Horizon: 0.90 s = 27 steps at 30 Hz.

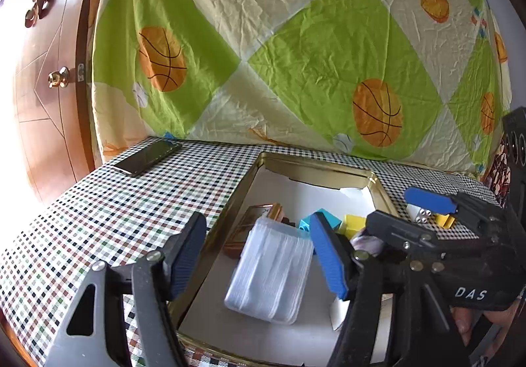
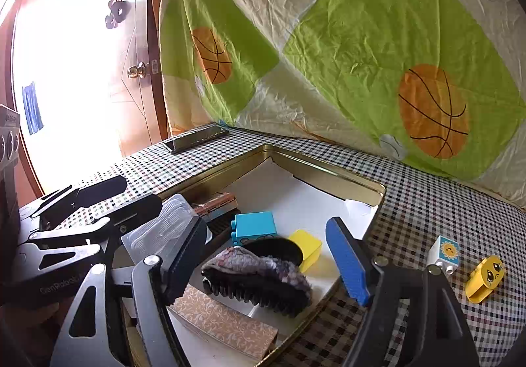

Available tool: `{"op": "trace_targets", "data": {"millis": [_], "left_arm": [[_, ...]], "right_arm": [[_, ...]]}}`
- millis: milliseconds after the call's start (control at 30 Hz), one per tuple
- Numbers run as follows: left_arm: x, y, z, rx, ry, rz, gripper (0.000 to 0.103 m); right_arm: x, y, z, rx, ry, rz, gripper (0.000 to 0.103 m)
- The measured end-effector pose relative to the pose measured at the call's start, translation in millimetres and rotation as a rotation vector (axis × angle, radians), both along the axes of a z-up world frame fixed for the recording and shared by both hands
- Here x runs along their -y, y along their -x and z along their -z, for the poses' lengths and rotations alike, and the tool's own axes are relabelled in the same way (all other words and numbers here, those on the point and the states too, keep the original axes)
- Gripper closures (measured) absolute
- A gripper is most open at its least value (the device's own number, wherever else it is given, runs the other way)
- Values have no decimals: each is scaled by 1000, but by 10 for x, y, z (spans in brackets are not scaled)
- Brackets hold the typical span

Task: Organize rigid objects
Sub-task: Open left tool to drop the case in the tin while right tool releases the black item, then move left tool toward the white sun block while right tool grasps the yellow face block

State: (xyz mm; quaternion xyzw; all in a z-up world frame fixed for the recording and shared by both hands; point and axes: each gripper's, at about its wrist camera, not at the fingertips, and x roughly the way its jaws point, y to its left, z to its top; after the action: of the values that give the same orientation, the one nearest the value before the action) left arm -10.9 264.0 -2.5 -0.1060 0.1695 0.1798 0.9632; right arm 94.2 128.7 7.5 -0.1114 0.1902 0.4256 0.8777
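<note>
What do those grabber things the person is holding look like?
Both are black plastic hand tools with silver bolts at the joints. The left gripper has two long jaws lined with ribbed blue pads. The right gripper looks the same, and seen from the left camera its body bears white letters, "DAS". No cables or sleeves show.

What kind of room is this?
Probably a room in someone's home: a wooden door with a brass knob, a basketball bedsheet hung as a backdrop, and a checked tablecloth under a toy-filled tin.

Blocks point(image 2: 254, 225) lie in the tin point(image 2: 328, 166); phone point(image 2: 197, 138) behind.
</note>
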Motion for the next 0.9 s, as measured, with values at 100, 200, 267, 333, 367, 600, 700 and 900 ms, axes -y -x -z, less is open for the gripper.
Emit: {"op": "trace_targets", "data": {"millis": [100, 200, 267, 333, 367, 600, 700, 900], "left_arm": [[76, 19, -43, 26, 2, 10, 24], [227, -1, -124, 44, -8, 42, 20], [349, -18, -183, 51, -28, 60, 19], [497, -58, -244, 59, -39, 87, 11], [562, -76, -268, 64, -38, 101, 8], [1211, -434, -379, 20, -50, 270, 8], [1461, -658, -373, -20, -56, 321, 7], [1792, -1337, -309, -146, -91, 329, 7]], "right_arm": [[201, 18, -45, 22, -5, 28, 22], [485, -15, -96, 27, -19, 58, 22], [687, -57, -123, 37, -15, 87, 22], [915, -127, -158, 47, -12, 131, 21], [1004, -164, -172, 49, -15, 149, 21], [1786, -496, -233, 10, -68, 327, 21], [1989, -669, -194, -25, -65, 384, 21], [2083, -1025, -107, -109, -20, 452, 21]]}}
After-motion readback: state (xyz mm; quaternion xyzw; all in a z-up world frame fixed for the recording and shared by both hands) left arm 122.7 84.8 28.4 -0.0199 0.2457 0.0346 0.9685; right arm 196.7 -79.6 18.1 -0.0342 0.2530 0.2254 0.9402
